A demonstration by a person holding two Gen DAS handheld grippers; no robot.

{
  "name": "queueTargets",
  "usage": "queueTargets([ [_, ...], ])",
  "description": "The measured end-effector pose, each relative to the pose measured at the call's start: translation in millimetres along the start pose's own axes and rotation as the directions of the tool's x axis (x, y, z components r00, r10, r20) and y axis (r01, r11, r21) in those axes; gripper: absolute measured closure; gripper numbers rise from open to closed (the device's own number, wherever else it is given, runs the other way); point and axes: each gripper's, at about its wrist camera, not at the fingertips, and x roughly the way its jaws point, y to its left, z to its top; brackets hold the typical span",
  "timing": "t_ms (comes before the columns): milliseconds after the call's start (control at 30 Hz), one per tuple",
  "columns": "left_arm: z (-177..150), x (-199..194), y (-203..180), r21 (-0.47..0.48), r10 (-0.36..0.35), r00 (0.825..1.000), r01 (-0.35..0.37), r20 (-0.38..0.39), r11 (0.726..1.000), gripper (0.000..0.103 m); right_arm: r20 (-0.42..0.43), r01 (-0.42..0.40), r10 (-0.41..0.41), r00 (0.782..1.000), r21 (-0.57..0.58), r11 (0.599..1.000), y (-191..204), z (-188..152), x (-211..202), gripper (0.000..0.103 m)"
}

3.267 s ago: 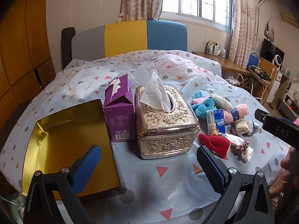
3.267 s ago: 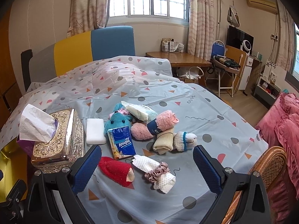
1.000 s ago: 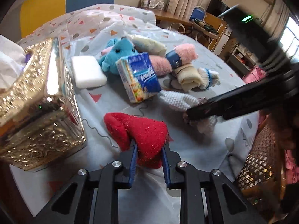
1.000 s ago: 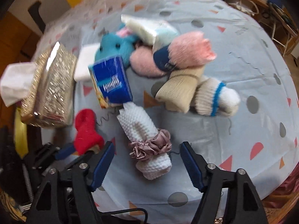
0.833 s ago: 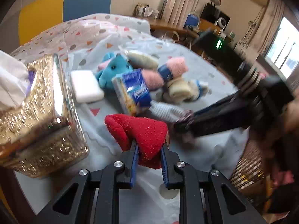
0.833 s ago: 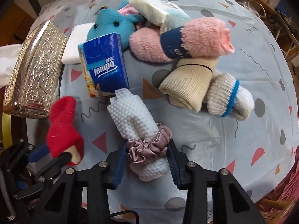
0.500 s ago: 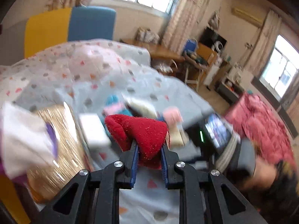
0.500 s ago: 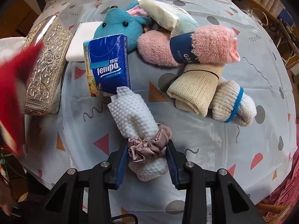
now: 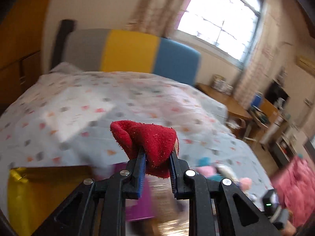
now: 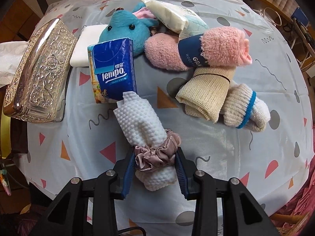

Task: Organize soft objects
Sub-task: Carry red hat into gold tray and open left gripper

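My left gripper (image 9: 156, 158) is shut on a red sock (image 9: 147, 139) and holds it up in the air above the table; the left wrist view is blurred. Below it to the left lies the open gold tin (image 9: 37, 194). My right gripper (image 10: 155, 163) points down at the table and is shut on a white waffle cloth roll (image 10: 140, 122) at its pink-brown scrunchie (image 10: 155, 153). Beyond it lie a pink sock roll (image 10: 196, 49), a beige roll (image 10: 206, 94), a cream sock with a blue band (image 10: 244, 108) and a blue plush toy (image 10: 126, 31).
A blue tissue pack (image 10: 113, 68), a white wipes pack (image 10: 173, 17), a white pad (image 10: 83, 45) and an ornate metal tissue box (image 10: 39, 72) share the patterned tablecloth (image 10: 216, 147). A purple carton (image 9: 137, 196) stands beside the gold tin. A wicker chair (image 10: 291, 226) stands at the table's near right edge.
My left gripper has lifted the red sock off the table and swung left toward the gold tin. My right gripper has closed on the white cloth roll at the scrunchie.
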Motion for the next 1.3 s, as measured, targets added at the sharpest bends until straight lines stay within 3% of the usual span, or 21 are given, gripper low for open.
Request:
queueTargets([
  [133,-30,-13,59,-0.080,0.076,0.997,-0.077,-0.017,0.994,0.082,-0.002,0.005,-0.005,1.000,-0.008,1.000,-1,-1,-4,0.065],
  [267,-71,-6,101,-0.139,0.138,0.986,-0.151,-0.098,0.979,0.081,-0.003,0.017,-0.017,1.000,-0.021,1.000,3,-2,-3,0.065],
  [367,-99,9,119,-0.175,0.141,0.975,-0.171,-0.171,0.970,0.081,-0.003,0.026,-0.026,1.000,-0.026,0.999,6,-2,-3,0.065],
  [467,-109,24,121,-0.158,0.149,0.964,-0.186,-0.221,0.970,0.079,-0.001,0.031,-0.031,1.000,-0.031,0.999,9,-4,-3,0.065],
  [567,-112,27,121,-0.178,0.147,0.963,-0.189,-0.225,0.966,0.065,0.000,0.042,-0.042,0.999,-0.042,0.998,13,-5,-3,0.065],
  [600,-114,25,121,-0.187,0.155,0.964,-0.197,-0.216,0.962,0.049,0.001,0.044,-0.044,0.999,-0.045,0.998,14,-5,-3,0.065],
  [633,-113,22,121,-0.192,0.168,0.965,-0.207,-0.204,0.959,0.040,0.001,0.047,-0.047,0.999,-0.049,0.998,16,-6,-3,0.065],
  [767,-115,5,119,-0.188,0.181,0.967,-0.214,-0.177,0.959,0.038,0.007,0.048,-0.047,0.999,-0.073,0.996,24,-8,-2,0.066],
  [900,-124,-13,117,-0.188,0.204,0.963,-0.236,-0.174,0.953,0.031,0.053,0.011,-0.006,0.999,-0.106,0.994,34,-14,-13,0.066],
  [1067,-138,-28,111,-0.147,0.230,0.960,-0.254,-0.162,0.956,0.031,0.098,-0.033,0.044,0.994,-0.106,0.994,42,-27,-29,0.066],
  [1300,-152,-43,101,-0.104,0.236,0.958,-0.254,-0.162,0.961,0.028,0.198,-0.075,0.088,0.976,-0.070,0.995,44,-44,-66,0.067],
])
